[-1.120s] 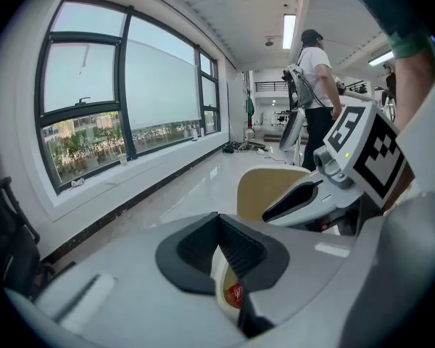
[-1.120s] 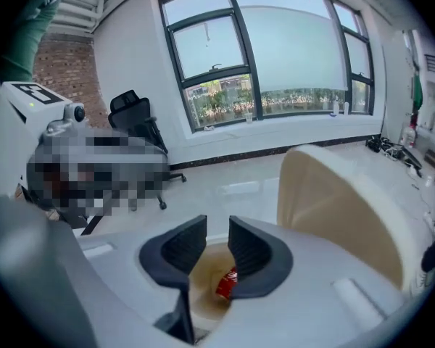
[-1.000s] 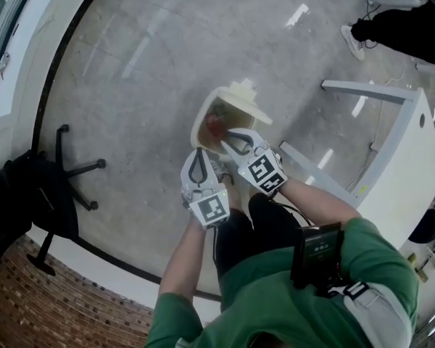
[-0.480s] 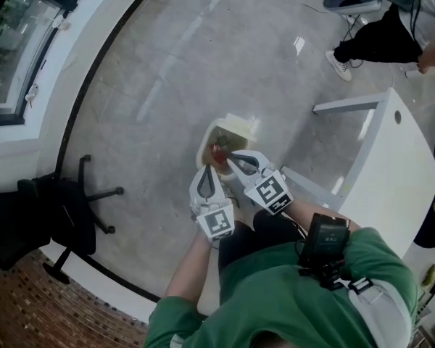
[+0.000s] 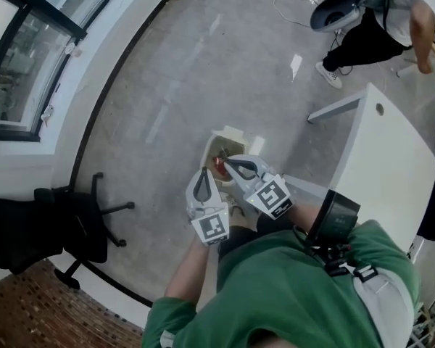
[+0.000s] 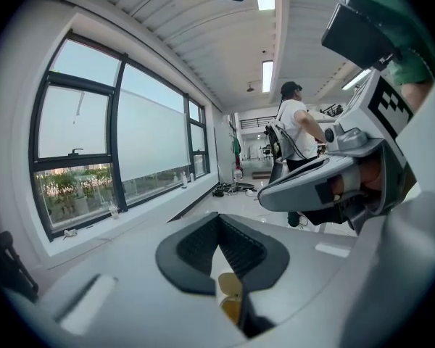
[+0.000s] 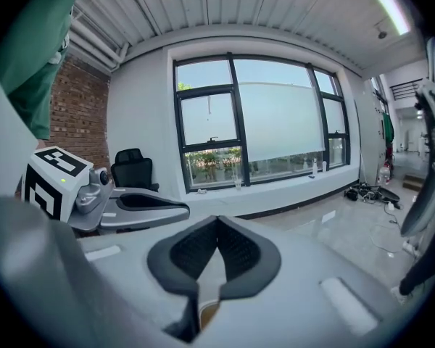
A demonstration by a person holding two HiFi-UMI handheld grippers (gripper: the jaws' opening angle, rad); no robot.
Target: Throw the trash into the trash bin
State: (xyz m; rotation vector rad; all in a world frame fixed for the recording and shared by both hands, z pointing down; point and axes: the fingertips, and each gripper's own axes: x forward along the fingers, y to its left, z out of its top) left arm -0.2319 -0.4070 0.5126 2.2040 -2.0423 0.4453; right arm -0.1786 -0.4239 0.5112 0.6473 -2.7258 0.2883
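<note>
In the head view a cream trash bin stands on the grey floor, with something red lying inside it. Both grippers hang well above it, pointing slightly downward. My left gripper is shut, nothing between its pads. My right gripper is over the bin's near rim, shut and empty too. In the left gripper view the black pads of the left gripper meet at the tip, and the right gripper shows alongside. The right gripper view shows the right gripper shut, with the left gripper beside it.
A black office chair stands at the left by the window wall. A white table is at the right, close to the bin. Another person is at the top right. Brick surface shows at bottom left.
Both grippers have risen away from the bin, which now looks smaller and farther below. The right gripper's jaws have closed with nothing in them.
</note>
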